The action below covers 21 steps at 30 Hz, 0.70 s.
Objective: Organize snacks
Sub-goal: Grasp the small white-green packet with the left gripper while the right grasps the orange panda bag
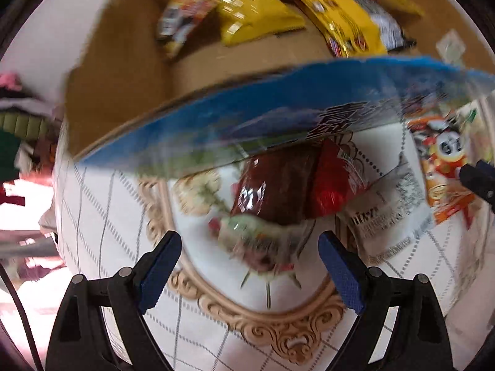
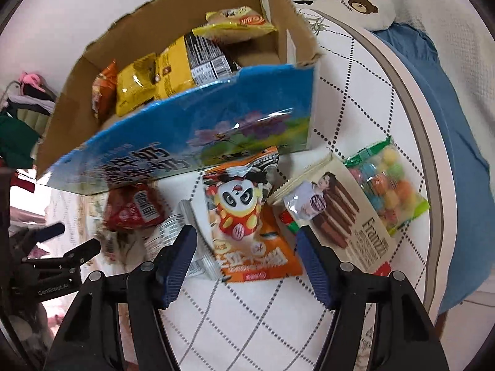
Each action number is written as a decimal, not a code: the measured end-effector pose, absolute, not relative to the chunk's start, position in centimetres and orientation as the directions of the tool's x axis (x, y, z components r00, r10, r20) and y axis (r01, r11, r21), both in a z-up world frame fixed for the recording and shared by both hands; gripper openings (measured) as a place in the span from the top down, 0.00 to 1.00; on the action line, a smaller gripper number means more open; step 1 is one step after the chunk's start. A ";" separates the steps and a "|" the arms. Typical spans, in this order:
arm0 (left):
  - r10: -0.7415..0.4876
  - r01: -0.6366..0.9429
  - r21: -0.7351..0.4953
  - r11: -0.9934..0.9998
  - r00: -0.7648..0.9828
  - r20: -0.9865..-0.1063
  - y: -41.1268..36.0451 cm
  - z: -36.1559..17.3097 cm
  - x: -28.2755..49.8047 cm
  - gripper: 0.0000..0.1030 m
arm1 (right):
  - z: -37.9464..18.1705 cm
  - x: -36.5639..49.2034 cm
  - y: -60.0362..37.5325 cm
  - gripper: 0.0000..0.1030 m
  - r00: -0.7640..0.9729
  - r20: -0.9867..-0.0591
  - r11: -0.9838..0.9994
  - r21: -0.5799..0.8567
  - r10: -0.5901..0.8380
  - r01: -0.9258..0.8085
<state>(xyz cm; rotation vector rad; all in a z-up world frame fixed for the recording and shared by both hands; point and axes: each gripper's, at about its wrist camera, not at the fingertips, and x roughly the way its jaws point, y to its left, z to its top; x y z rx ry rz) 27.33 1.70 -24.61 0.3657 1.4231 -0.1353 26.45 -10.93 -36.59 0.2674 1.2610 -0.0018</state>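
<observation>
The right gripper (image 2: 246,258), jaws apart and empty, straddles the orange panda snack packet (image 2: 247,216), lying lengthwise just before the cardboard box (image 2: 130,61); the left gripper (image 1: 250,266), also wide and empty, hovers over the red packet (image 1: 294,185).

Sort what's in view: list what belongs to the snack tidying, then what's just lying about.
For the job:
cardboard box with yellow packets inside
panda snack bag
red packet
wafer box
candy bag
left gripper
right gripper

Lying about:
bear pillow
blue blanket
clothes pile
</observation>
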 end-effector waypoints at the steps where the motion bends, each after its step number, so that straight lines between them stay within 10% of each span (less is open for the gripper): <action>1: 0.136 0.336 0.172 0.926 0.128 -0.982 1.2 -25.5 27.8 0.12 | -36.9 26.8 -10.9 0.32 0.302 -0.944 0.971 0.188 0.137 0.147; 9: 0.130 0.335 0.159 0.929 0.108 -0.986 1.2 -27.0 27.3 0.12 | -38.6 28.4 -9.8 0.32 0.258 -0.958 0.980 0.159 0.124 0.116; 13: 0.108 0.292 0.137 0.947 0.114 -0.988 1.8 -27.4 26.8 0.39 | -39.9 29.3 -8.2 0.32 0.227 -0.966 0.987 0.139 0.119 0.074; 21: 0.032 0.197 0.051 0.979 0.098 -0.995 3.5 -27.5 24.9 0.42 | -41.9 29.0 -7.3 0.40 0.198 -0.976 0.994 0.105 0.094 0.043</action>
